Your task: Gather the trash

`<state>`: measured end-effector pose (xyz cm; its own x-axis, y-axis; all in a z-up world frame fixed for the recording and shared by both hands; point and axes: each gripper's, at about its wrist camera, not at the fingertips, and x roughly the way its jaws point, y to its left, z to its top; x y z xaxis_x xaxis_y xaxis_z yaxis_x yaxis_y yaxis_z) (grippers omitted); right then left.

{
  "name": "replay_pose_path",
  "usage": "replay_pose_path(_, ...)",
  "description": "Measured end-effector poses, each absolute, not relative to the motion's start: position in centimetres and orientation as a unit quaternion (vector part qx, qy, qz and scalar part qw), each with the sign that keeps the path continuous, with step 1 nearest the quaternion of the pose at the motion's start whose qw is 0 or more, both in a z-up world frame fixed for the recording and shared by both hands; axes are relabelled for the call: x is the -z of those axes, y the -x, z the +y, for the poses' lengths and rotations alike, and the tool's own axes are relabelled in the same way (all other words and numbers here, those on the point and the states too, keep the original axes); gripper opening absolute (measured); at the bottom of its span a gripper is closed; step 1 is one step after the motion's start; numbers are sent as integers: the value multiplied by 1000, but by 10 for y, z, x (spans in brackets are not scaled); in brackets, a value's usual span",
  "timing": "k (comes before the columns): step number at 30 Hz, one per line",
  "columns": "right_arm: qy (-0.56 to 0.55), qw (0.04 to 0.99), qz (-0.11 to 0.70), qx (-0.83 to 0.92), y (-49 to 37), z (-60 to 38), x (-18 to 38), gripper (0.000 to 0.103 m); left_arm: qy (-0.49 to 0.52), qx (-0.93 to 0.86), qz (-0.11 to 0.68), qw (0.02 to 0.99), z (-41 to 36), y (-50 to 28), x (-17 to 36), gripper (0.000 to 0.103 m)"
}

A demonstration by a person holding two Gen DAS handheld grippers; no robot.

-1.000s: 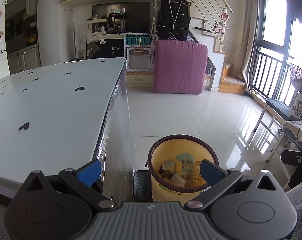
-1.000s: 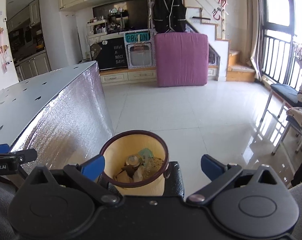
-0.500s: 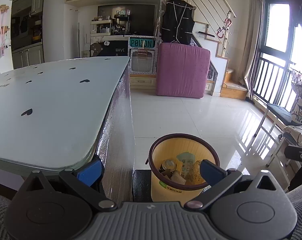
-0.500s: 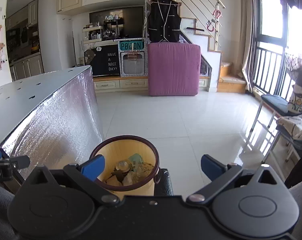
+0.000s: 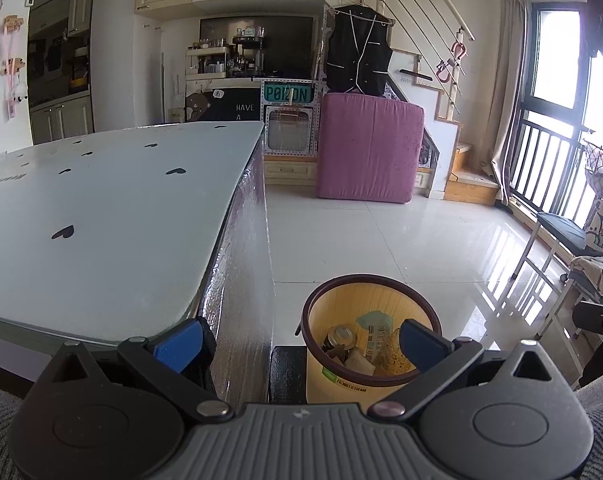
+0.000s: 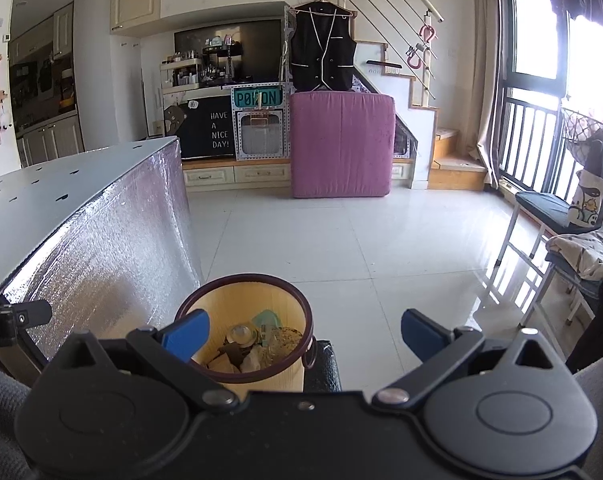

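A yellow waste bin (image 5: pixel 365 308) with a dark brown rim stands on the tiled floor beside the table. Inside it lie a can (image 5: pixel 342 336), a green-printed carton and crumpled wrappers. The same bin (image 6: pixel 261 300) shows low in the right wrist view, with trash (image 6: pixel 253 340) at its bottom. My left gripper (image 5: pixel 299 342) is open, nothing between its blue pads, held near the table's corner above the bin. My right gripper (image 6: pixel 305 332) is also open and holds nothing; it hangs just behind and above the bin.
The white table (image 5: pixel 113 216) with black heart marks fills the left; its side is silver foil (image 6: pixel 101 248). A black box (image 5: pixel 287 372) sits against the bin. A pink mattress (image 5: pixel 369 148) leans at the back. Chairs (image 6: pixel 557 216) stand by the window at right.
Both grippers have lifted and tilted slightly upward, so the bin sits lower in each view. Their jaws have stayed open and nothing was picked up or dropped.
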<state>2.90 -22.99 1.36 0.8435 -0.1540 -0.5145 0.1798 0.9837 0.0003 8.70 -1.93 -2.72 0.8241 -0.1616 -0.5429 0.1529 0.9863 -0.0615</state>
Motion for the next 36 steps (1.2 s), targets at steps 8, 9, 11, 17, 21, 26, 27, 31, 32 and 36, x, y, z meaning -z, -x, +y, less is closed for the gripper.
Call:
replay_pose_path(8,-25,959,267,87,-29,-231,-14,103,3,84,285,955,-22,-84,26,103)
replay_pose_path(9,-25,960,267,87,-29,-231,-14,103,3,84,285,955,-22,-85,26,103)
replay_pose_path(11,-24,959,267,87,-29,-231,-14,103,4,86,286,954,-22,-85,25,103)
replay_pose_path(17,-26,959,267,87,-29,-231,-13,103,3,87,287,954,-21,-85,25,103)
replay_pose_path(21,-27,959,267,87,-28,-229,-12,103,4,87,287,954,-21,-86,24,103)
replay_pose_path(26,-27,959,267,88,-28,-230,-12,103,4,87,287,954,-21,-85,24,103)
replay_pose_path(27,-27,959,267,88,-28,-230,-12,103,4,87,287,954,-21,-85,24,103)
replay_pose_path(31,-27,959,266,87,-28,-230,-12,103,3,87,287,954,-21,-86,24,103)
replay_pose_path(32,-27,960,266,87,-28,-230,-12,103,3,87,287,954,-21,-86,24,103)
replay_pose_path(36,-27,960,266,87,-28,-230,-12,103,4,86,287,954,-20,-86,24,103)
